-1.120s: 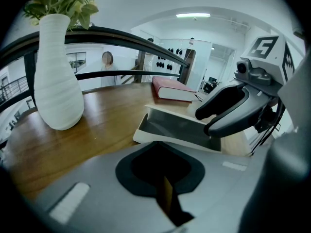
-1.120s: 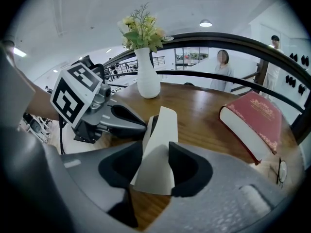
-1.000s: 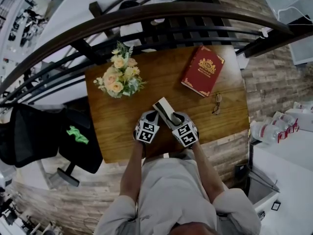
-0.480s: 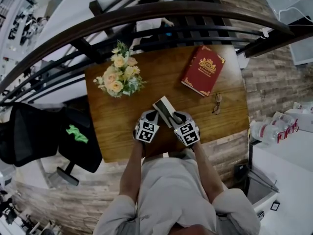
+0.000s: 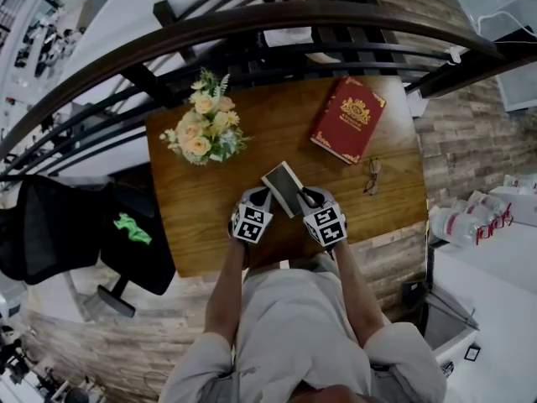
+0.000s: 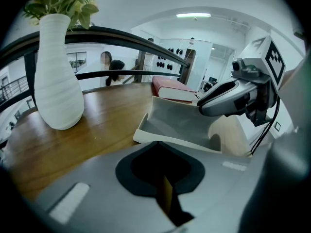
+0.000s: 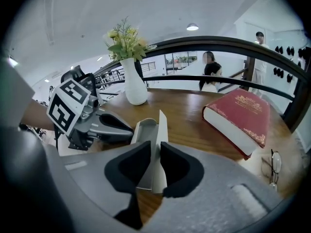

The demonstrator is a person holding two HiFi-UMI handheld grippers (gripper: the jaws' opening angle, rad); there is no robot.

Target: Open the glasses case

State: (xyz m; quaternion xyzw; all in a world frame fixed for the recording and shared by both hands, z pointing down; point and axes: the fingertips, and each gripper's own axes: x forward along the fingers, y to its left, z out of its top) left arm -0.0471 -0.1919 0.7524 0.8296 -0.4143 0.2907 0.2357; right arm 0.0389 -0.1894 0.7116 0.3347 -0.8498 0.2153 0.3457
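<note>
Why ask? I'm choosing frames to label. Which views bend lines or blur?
Head view: sharp, but the railing bows into an arc. Left gripper view: dark corners, vase crisp, foreground soft. Right gripper view: railing curves, book sharp.

The table (image 5: 210, 225) is set in front of a curved railing (image 5: 252, 25), which runs behind its far edge. At the table's far left a vase of flowers (image 5: 204, 133) is placed, and at the far right a book (image 5: 348, 120) is laid flat. A pair of glasses (image 5: 372, 177) is found just in front of the book, by the right edge (near it, but apart). The glasses case (image 5: 284, 188) is positioned at the middle of the near side, between vase and glasses. A chair (image 5: 75, 233) is seen to the left, off the table.
</note>
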